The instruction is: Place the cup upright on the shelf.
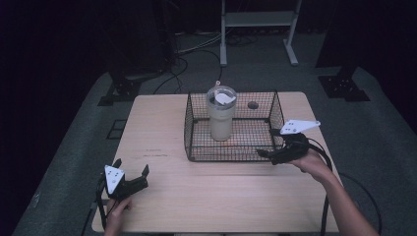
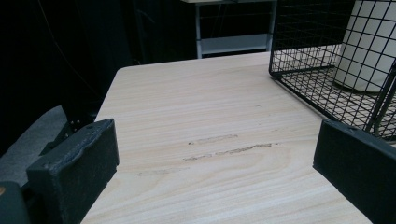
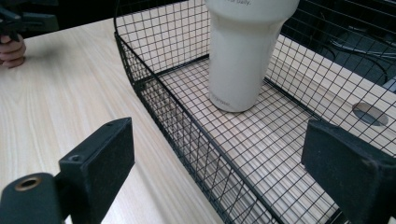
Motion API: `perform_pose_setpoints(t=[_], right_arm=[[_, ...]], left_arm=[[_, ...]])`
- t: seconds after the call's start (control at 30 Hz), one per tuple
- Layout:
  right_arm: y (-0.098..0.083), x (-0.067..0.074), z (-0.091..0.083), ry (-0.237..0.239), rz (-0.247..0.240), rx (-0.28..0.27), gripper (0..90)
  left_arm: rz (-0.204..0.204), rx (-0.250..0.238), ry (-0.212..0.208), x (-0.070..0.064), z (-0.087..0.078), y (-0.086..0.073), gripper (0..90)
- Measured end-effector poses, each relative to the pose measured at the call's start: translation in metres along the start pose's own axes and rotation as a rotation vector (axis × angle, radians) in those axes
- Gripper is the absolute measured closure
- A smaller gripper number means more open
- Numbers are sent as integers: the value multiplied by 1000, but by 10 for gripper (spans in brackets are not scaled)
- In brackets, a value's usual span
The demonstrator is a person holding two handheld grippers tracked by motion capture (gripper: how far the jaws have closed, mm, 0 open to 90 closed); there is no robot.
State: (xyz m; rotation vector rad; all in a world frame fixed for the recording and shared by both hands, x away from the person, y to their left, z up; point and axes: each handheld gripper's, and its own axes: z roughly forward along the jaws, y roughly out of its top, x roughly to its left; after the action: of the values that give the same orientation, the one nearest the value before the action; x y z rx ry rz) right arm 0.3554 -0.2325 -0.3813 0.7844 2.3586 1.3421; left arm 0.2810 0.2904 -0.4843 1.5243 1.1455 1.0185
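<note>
Two hand-held grippers, both released: left hand-held gripper [image 1: 131,172] well apart from wire basket [image 1: 196,147], right hand-held gripper [image 1: 268,142] at its near-right corner. Tumbler [image 1: 221,113] upright inside the basket on the counter [image 1: 221,191].

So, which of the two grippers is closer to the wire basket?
The right gripper: its open fingers sit at the near right corner of the wire basket. The left gripper is far off, near the table's front left corner.

Tumbler [image 3: 247,51] top beyond frame edge
</note>
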Motion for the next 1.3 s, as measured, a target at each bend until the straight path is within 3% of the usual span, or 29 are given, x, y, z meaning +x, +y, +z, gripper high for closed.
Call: perform_pose_setpoints(t=[0.5,1.3], right_arm=[[-20,13,-14,24,-13,0,91],[-57,22,-26,22,40,-9,92]], left_arm=[[1,4,0,0,0,0,0],[-1,6,0,1,0,0,0]])
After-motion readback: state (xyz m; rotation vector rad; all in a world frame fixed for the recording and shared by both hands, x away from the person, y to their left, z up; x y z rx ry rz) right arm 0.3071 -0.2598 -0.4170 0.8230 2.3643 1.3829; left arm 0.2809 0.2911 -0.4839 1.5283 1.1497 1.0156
